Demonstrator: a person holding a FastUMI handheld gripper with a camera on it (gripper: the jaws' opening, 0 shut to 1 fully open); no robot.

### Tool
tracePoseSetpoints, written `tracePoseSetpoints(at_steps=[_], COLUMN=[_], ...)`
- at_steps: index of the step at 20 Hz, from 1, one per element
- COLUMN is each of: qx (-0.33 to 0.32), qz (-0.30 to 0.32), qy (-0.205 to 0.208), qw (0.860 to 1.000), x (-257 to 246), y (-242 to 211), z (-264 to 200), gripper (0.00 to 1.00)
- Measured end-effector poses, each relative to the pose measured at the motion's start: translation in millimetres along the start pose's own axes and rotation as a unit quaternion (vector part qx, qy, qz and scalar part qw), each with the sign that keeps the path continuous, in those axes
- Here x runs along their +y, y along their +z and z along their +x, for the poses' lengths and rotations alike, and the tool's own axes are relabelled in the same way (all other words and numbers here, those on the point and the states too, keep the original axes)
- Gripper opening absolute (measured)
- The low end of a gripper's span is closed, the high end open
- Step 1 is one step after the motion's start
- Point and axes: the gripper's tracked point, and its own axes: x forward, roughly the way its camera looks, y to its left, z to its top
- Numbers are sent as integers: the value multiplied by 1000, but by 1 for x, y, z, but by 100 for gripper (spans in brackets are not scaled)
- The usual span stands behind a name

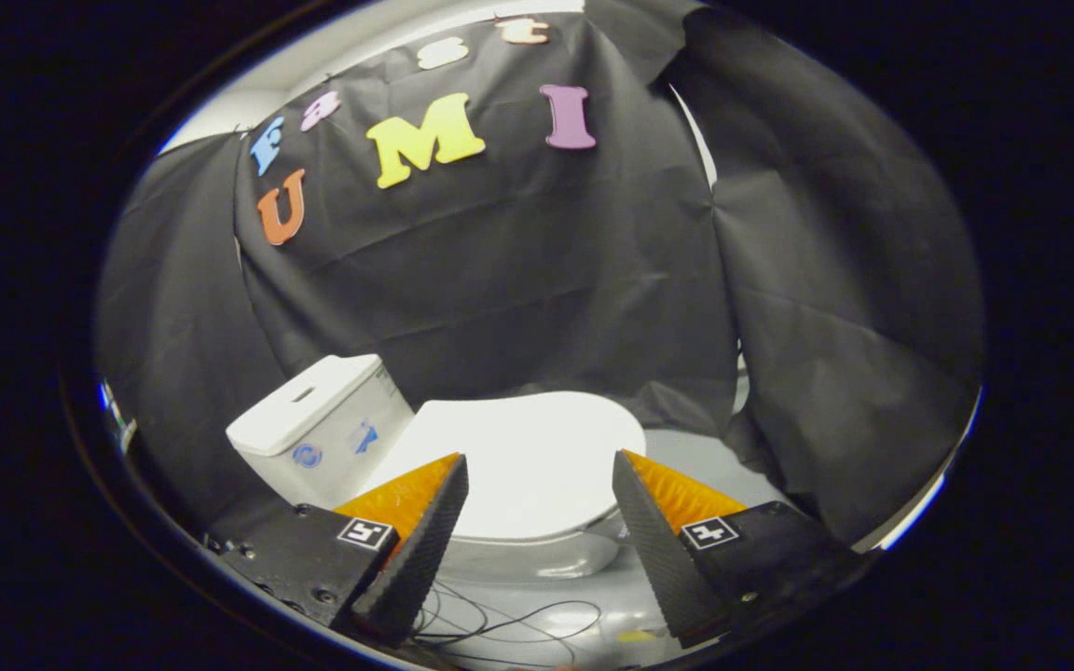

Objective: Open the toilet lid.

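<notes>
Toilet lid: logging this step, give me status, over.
Gripper open, fingers apart, touching nothing. Toilet lid down, closed, just ahead between the fingers; tank beyond it. Loose cables on floor below; path to lid clear.

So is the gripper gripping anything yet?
Nothing. The gripper is open, fingers spread apart above the closed toilet lid, not touching it.

The scene was dim overall, and the black cloth wall [537, 280] took most of the light, with only soft creases showing on it. The white toilet lid [528, 466] was the brightest surface and looked a little overexposed, almost without detail, with light seeming to fall from above. Straight lines bent strongly toward the edges, where the picture grew darker and softer.
</notes>
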Motion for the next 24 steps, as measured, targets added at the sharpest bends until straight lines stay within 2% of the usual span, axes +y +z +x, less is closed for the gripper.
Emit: tracePoseSetpoints(at_steps=[4, 8, 11, 16, 20, 24], qx=[44, 99, 127, 145, 175, 178], qz=[40, 114, 147, 253, 291, 305], qy=[-4, 8, 13, 44, 43, 16], qw=[998, 989, 981, 956, 940, 935], x=[-22, -31, -39, -47, -62, -84], y=[-18, -42, -62, -59, -71, -85], z=[10, 20, 35, 53, 69, 79], gripper=[97, 97, 97, 96, 98, 97])
